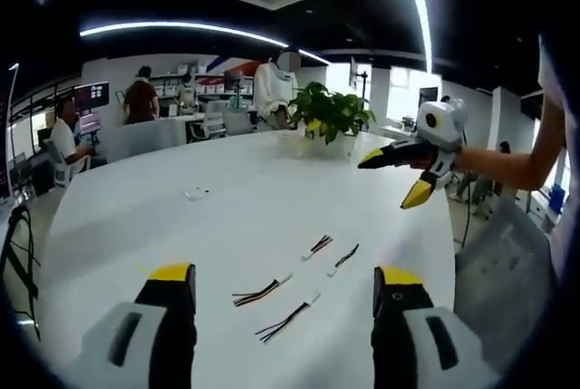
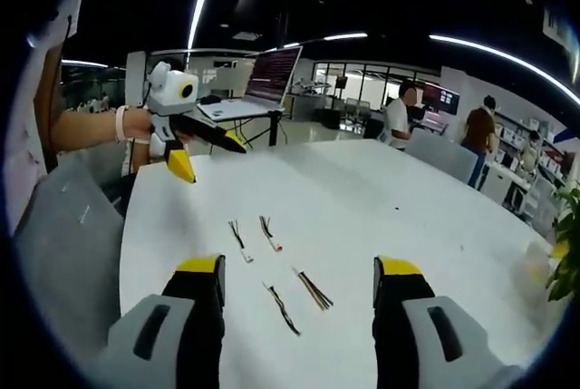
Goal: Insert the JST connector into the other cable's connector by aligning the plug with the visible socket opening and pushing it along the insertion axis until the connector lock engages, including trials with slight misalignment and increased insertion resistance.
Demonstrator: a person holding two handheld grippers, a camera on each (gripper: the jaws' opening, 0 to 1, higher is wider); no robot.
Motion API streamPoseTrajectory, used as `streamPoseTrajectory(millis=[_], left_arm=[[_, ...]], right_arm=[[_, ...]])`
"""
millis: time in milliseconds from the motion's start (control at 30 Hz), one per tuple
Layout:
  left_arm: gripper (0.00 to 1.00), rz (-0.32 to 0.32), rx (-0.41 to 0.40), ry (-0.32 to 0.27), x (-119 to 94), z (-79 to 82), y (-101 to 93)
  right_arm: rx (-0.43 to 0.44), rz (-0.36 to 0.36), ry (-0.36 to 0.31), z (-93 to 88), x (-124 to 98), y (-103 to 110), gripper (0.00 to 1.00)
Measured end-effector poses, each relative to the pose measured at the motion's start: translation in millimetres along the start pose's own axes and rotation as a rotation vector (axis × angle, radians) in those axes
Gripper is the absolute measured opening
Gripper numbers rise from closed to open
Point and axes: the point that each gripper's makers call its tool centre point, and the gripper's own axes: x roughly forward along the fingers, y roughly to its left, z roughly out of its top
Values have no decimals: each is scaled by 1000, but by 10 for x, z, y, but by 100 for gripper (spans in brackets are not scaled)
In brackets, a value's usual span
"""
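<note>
Several short JST cables with white connectors lie loose on the white table (image 1: 136, 217). In the left gripper view, two cables (image 1: 258, 294) (image 1: 288, 319) rest just ahead of my jaws and another two (image 1: 317, 246) (image 1: 344, 257) a little farther out. My left gripper (image 1: 285, 273) is open above them, holding nothing. My right gripper (image 1: 391, 180) hovers open at the far right, above the table edge. In the right gripper view, the cables (image 2: 238, 238) (image 2: 269, 232) (image 2: 313, 289) (image 2: 281, 307) lie apart ahead of my open right gripper (image 2: 299, 267). The left gripper (image 2: 210, 158) hangs open at upper left.
A potted plant (image 1: 328, 112) stands at the table's far side, and a small clear item (image 1: 197, 193) lies toward the left. A grey chair (image 2: 63, 226) stands by the table edge. People sit and stand at desks beyond. A laptop (image 2: 263, 81) sits on a desk behind.
</note>
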Motion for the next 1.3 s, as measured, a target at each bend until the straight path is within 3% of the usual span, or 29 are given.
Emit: streamPoseTrajectory(millis=[300,467,767,1033,1267,1300], left_arm=[[77,-4,10,7,51,-20,38],[75,-53,-36,-36,64,64,18],[70,-77,-4,-21,116,42,19],[69,-109,4,-50,157,118,-46],[64,-138,36,2,196,-15,-77],[63,-142,35,9,343,-60,51]], right_arm=[[-7,38,18,-83,95,11,60],[-14,61,14,-85,158,10,57],[-31,102,17,-124,308,35,52],[-32,129,16,-178,412,6,47],[-28,144,23,-252,472,-39,44],[-26,146,24,-265,479,-46,44]])
